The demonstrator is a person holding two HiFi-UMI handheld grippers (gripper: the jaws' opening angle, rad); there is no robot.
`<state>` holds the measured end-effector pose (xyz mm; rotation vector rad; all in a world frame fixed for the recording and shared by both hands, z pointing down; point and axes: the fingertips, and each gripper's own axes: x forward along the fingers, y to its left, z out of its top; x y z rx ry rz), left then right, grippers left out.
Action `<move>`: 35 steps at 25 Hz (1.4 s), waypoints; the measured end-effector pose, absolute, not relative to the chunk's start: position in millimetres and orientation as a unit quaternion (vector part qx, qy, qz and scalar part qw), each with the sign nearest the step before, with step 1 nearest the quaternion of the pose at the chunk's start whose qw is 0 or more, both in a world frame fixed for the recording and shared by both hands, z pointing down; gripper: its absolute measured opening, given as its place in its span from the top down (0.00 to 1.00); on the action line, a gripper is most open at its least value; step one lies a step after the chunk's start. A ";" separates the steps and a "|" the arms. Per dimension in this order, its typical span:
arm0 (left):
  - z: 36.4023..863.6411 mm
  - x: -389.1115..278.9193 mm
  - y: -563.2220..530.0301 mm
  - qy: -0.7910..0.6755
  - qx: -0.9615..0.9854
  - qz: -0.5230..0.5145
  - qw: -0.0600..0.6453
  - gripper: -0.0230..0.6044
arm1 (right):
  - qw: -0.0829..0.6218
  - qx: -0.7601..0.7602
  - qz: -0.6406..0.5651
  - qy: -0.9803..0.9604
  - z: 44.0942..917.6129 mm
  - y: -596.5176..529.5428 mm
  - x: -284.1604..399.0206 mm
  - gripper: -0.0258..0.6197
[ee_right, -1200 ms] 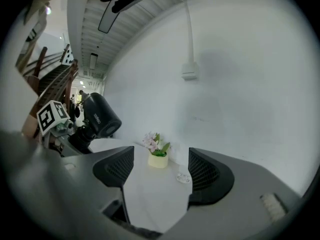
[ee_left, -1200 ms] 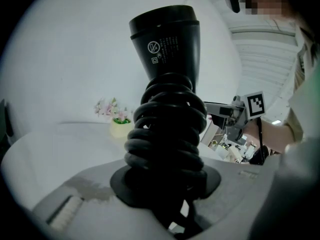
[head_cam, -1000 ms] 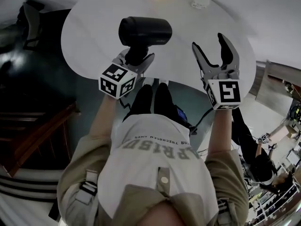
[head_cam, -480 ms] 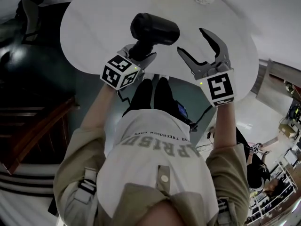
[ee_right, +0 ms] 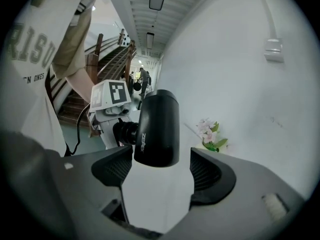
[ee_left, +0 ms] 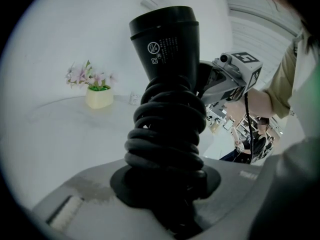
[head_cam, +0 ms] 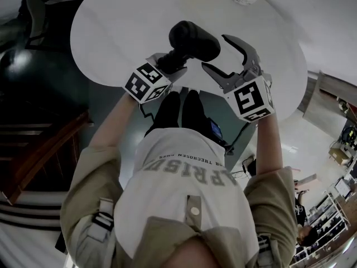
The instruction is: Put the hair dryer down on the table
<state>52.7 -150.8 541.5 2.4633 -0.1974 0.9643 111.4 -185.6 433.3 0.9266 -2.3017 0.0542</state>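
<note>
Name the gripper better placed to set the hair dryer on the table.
Left. The left gripper clamps the hair dryer by its handle above the table; the right gripper, fingers just opened wider, grips nothing.

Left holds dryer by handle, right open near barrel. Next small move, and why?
Probably ease the right gripper forward and close on the barrel of the hair dryer: its fingers, just opened wider, flank the barrel end without touching, while the left gripper clamps the cord-wrapped handle above the table. A second grip should steady the lowering.
</note>
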 end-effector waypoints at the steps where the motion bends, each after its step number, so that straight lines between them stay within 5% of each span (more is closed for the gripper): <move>1: 543.1 54.3 -149.6 -0.069 0.900 0.356 0.243 0.74 | 0.324 0.348 0.021 -0.879 435.7 -185.8 110.7 0.39; 35: 573.7 59.4 -121.7 -0.022 0.845 0.424 0.326 0.72 | 0.363 0.347 0.077 -0.861 505.1 -189.5 104.9 0.37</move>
